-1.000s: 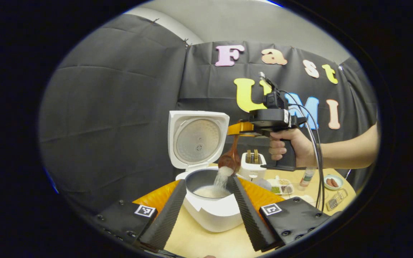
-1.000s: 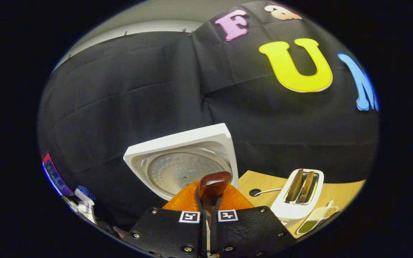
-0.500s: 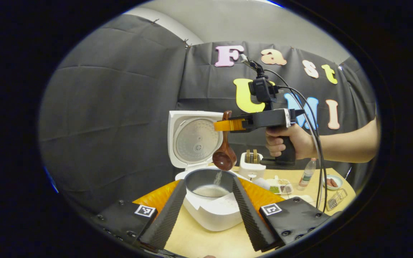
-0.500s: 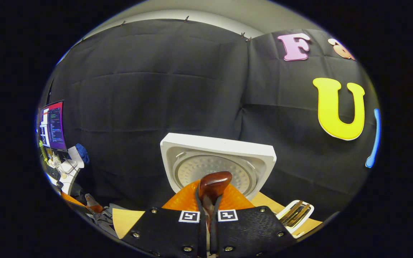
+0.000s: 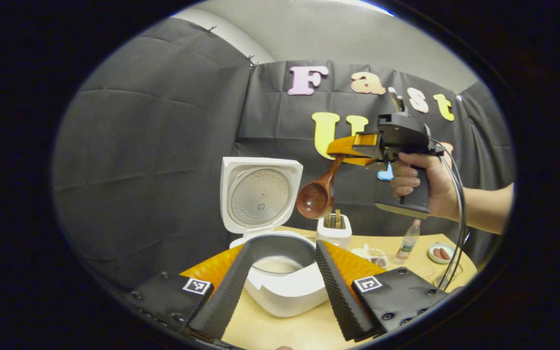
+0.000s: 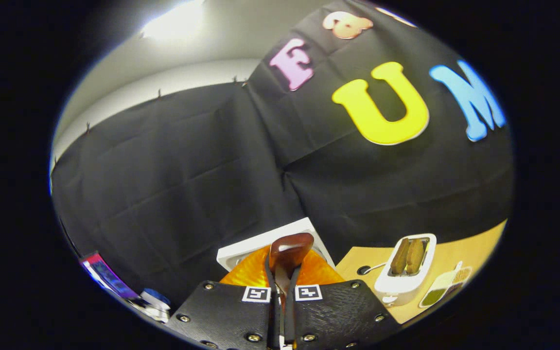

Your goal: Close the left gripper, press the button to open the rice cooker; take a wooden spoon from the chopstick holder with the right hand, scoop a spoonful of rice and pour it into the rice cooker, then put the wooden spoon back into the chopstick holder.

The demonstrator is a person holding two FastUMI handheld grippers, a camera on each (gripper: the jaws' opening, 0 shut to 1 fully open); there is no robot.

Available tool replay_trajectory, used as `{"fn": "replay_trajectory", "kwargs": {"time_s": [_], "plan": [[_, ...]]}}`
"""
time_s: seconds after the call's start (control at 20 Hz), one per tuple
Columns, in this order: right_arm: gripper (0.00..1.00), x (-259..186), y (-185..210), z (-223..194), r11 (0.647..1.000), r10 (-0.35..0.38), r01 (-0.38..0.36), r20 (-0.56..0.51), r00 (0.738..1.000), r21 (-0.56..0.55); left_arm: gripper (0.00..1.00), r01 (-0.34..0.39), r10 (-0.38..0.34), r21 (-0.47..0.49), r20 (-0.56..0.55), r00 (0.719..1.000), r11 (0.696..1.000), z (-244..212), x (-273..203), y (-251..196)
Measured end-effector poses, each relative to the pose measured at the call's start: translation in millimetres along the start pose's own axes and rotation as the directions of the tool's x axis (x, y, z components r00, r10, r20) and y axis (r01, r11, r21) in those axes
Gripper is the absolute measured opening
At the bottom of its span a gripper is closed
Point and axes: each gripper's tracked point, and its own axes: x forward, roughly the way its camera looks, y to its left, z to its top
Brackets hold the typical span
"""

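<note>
While the white rice cooker (image 5: 280,272) sits open on the pale wooden bench (image 5: 280,330), its square lid (image 5: 259,194) stands upright behind the dark inner pot (image 5: 282,250), which holds a shallow layer of white rice (image 5: 276,265). Seen from the left gripper view, the left hand-held gripper (image 5: 280,287) is released, its two ribbed fingers (image 5: 224,291) spread wide on either side of the cooker's body without touching it. To the right of the lid, a glossy dark brown wooden spoon (image 5: 316,197) hangs in the air above and just right of the pot, bowl downward and handle rising to the right. Its handle is clenched in the right hand-held gripper (image 5: 345,146), carried by a person's hand (image 5: 423,182) on a pistol grip. Below the spoon, a white toaster (image 5: 334,228) stands on the bench; farther right are a clear plastic bottle (image 5: 409,240) and a small round dish (image 5: 439,253).

From the right gripper view, the right hand-held gripper (image 6: 283,291) is pressed tight around the spoon's rounded handle end (image 6: 289,250). The cooker lid's edge (image 6: 265,243) shows just behind it, and the toaster (image 6: 406,267) sits at the right.
</note>
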Motion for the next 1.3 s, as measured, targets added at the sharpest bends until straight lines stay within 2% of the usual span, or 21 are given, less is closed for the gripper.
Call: {"fn": "replay_trajectory", "kwargs": {"time_s": [0.05, 0.2, 0.3, 0.55, 0.6, 0.85, 1.0, 1.25, 1.3], "plan": [[0.04, -11, -9, 8, 0.998, -0.010, 0.009, 0.021, 1.000, 0.064, 0.94, 0.008, -0.008, 0.008, 0.001, 1.000, 1.000, 3, 1, -4], [0.04, -50, -37, 21, 0.979, -0.054, 0.039, 0.069, 0.996, 0.199, 0.92, 0.040, -0.040, 0.034, 0.010, 0.999, 0.999, 12, 2, -25], [0.04, -78, -54, 26, 0.967, -0.087, 0.063, 0.087, 0.992, 0.248, 0.88, 0.059, -0.059, 0.026, 0.023, 0.998, 0.998, 18, 1, -41], [0.04, -143, -93, 28, 0.934, -0.191, 0.140, 0.130, 0.973, 0.330, 0.91, 0.111, -0.112, 0.013, 0.056, 0.992, 0.994, 31, -3, -82], [0.04, -159, -100, 30, 0.927, -0.210, 0.151, 0.140, 0.968, 0.345, 0.88, 0.122, -0.123, 0.016, 0.057, 0.991, 0.992, 32, -2, -91], [0.04, -231, -132, 30, 0.901, -0.300, 0.220, 0.170, 0.939, 0.373, 0.94, 0.163, -0.165, 0.035, 0.063, 0.984, 0.986, 37, -6, -132], [0.04, -270, -153, 29, 0.881, -0.353, 0.261, 0.181, 0.918, 0.394, 0.91, 0.197, -0.199, 0.040, 0.048, 0.979, 0.980, 35, -9, -161], [0.04, -337, -196, 21, 0.846, -0.469, 0.379, 0.184, 0.864, 0.375, 0.91, 0.236, -0.237, 0.044, 0.029, 0.971, 0.971, 34, -13, -196], [0.04, -349, -204, 20, 0.838, -0.492, 0.406, 0.183, 0.851, 0.366, 0.89, 0.232, -0.234, 0.050, 0.023, 0.972, 0.971, 33, -12, -199]]}}
